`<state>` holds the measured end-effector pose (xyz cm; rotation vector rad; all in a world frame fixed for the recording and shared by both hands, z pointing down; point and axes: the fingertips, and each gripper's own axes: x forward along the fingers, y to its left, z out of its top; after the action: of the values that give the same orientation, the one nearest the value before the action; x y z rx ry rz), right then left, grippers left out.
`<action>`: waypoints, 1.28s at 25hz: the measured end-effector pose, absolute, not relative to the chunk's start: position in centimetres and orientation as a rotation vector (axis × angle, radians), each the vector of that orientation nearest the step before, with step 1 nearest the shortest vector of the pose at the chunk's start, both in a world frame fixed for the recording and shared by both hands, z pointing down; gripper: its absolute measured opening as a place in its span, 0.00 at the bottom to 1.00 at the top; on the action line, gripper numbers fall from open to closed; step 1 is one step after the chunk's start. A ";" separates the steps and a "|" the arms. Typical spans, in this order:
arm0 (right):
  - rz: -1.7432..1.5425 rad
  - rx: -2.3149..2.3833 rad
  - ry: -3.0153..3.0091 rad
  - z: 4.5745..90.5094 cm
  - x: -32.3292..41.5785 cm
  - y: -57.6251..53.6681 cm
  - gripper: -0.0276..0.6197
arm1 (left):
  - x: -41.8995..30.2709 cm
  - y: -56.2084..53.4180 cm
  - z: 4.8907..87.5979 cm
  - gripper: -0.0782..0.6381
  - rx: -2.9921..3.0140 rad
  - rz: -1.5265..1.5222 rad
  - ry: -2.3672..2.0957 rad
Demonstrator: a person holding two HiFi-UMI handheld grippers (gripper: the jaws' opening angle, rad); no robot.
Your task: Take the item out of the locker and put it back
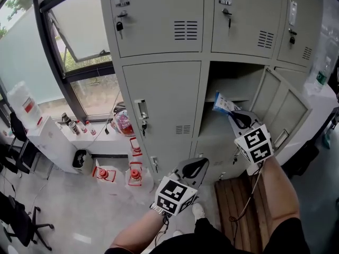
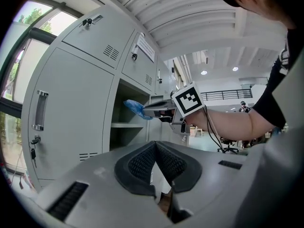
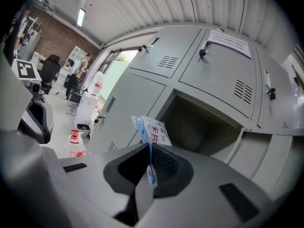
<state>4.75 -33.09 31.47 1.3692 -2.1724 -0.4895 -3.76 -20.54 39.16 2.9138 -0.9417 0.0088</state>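
Right gripper view shows my right gripper (image 3: pixel 150 170) pinching the lower edge of a blue-and-white packet (image 3: pixel 153 131). The packet stands upright between my pads, in front of the open locker compartment (image 3: pixel 204 127). In the head view the packet is right at the mouth of that compartment, and the open door (image 1: pixel 283 107) is swung out to the right. My left gripper (image 2: pixel 156 161) hangs lower, near the closed door (image 1: pixel 159 105), jaws pressed together on nothing.

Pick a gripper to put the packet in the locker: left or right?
Right: the right gripper is shut on the packet at the open locker; the left gripper hangs lower, shut, empty.
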 end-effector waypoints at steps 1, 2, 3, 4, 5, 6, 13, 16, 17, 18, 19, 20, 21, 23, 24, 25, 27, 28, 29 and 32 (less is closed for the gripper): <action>-0.491 1.367 -2.167 31.3 4.9 -33.8 0.15 | -3.7 -20.9 39.1 0.13 2.916 0.010 -0.945; -0.492 1.365 -2.162 31.3 5.0 -34.6 0.15 | -3.5 -21.4 39.1 0.13 2.916 0.011 -0.949; -0.494 1.362 -2.157 31.2 5.2 -35.3 0.15 | -3.4 -21.8 39.1 0.13 2.914 0.012 -0.953; -0.495 1.357 -2.152 31.2 5.3 -36.1 0.15 | -3.2 -22.2 39.2 0.13 2.912 0.012 -0.956; -0.496 1.351 -2.147 31.3 5.5 -36.8 0.15 | -3.1 -22.6 39.3 0.13 2.910 0.014 -0.959; -0.496 1.346 -2.142 31.3 5.6 -37.6 0.15 | -2.9 -23.1 39.4 0.13 2.908 0.016 -0.962; -0.473 1.313 -2.111 32.3 7.2 -43.3 0.15 | -1.3 -26.9 39.3 0.13 2.898 0.022 -0.980; -0.472 1.290 -2.094 32.7 7.7 -45.4 0.15 | -0.7 -28.4 39.1 0.13 2.896 0.022 -0.988; -0.474 1.283 -2.087 32.8 7.8 -46.1 0.15 | -0.5 -28.9 39.1 0.13 2.895 0.023 -0.991; -0.476 1.276 -2.081 32.9 7.9 -46.7 0.15 | -0.4 -29.3 39.2 0.13 2.894 0.024 -0.994; -0.478 1.269 -2.075 33.1 8.0 -47.2 0.15 | -0.2 -29.7 39.2 0.13 2.893 0.023 -0.996; -0.477 1.261 -2.070 33.3 8.1 -47.8 0.15 | 0.0 -30.1 39.2 0.13 2.892 0.022 -0.997; -0.472 1.252 -2.065 33.6 8.3 -48.3 0.15 | 0.1 -30.5 39.2 0.13 2.891 0.020 -0.999; -0.465 1.236 -2.060 34.2 8.4 -49.4 0.15 | 0.4 -31.2 39.3 0.13 2.886 0.018 -1.001; -0.467 1.228 -2.058 34.3 8.3 -49.8 0.15 | 0.5 -31.6 39.3 0.13 2.885 0.018 -1.001; -0.472 1.220 -2.055 34.4 8.2 -50.1 0.15 | 0.6 -31.9 39.4 0.13 2.884 0.021 -1.001; -0.484 1.202 -2.044 34.6 8.0 -50.9 0.15 | 0.7 -32.5 39.5 0.13 2.885 0.027 -1.002; -0.487 1.194 -2.041 34.7 8.0 -51.3 0.15 | 0.7 -32.8 39.6 0.13 2.885 0.028 -1.003; -0.486 1.187 -2.040 34.8 7.9 -51.6 0.15 | 0.8 -33.1 39.6 0.13 2.884 0.029 -1.003; -0.473 1.164 -2.037 35.2 7.7 -52.5 0.15 | 0.8 -33.6 39.8 0.13 2.879 0.032 -1.003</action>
<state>7.69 -52.50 35.20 1.1642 -2.0372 -0.4732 0.79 -33.65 39.81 2.8786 -1.0032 0.0318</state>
